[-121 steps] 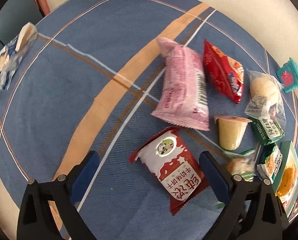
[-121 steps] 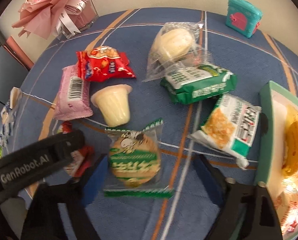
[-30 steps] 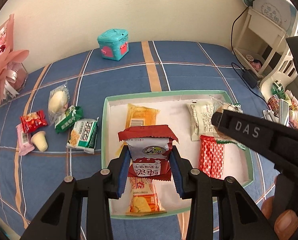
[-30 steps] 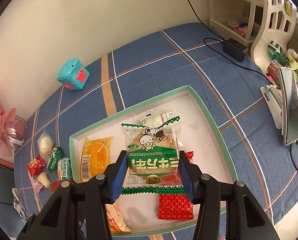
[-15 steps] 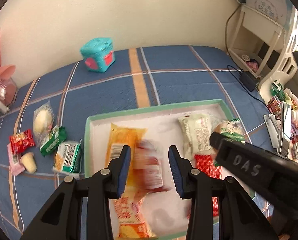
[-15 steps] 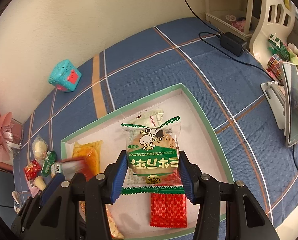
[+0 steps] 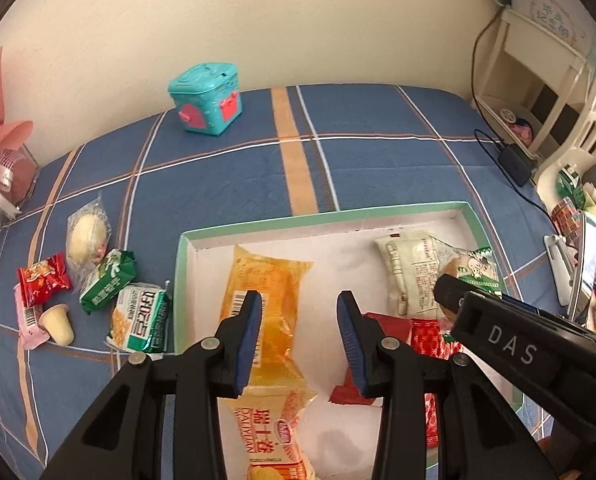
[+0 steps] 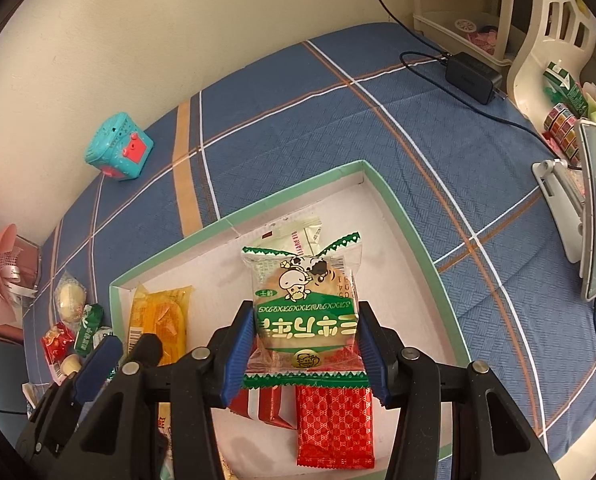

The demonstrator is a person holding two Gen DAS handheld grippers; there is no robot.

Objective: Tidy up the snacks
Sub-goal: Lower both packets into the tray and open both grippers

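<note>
Right wrist: gripper point(image 8: 304, 354) grips cookie packet point(image 8: 304, 306), apparently above tray point(image 8: 402, 216).

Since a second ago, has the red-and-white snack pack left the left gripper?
Yes. The left gripper is open and empty; the red-and-white pack has dropped into the tray, lying beside the orange pack.

Both wrist views look down, close above, sharing the tray point(image 7: 322, 216)

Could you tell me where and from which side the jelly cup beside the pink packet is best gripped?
Grip the jelly cup across its tapered body, coming from above. It lies on its side, clear of the green packet, with the pink packet close beside it.
</note>
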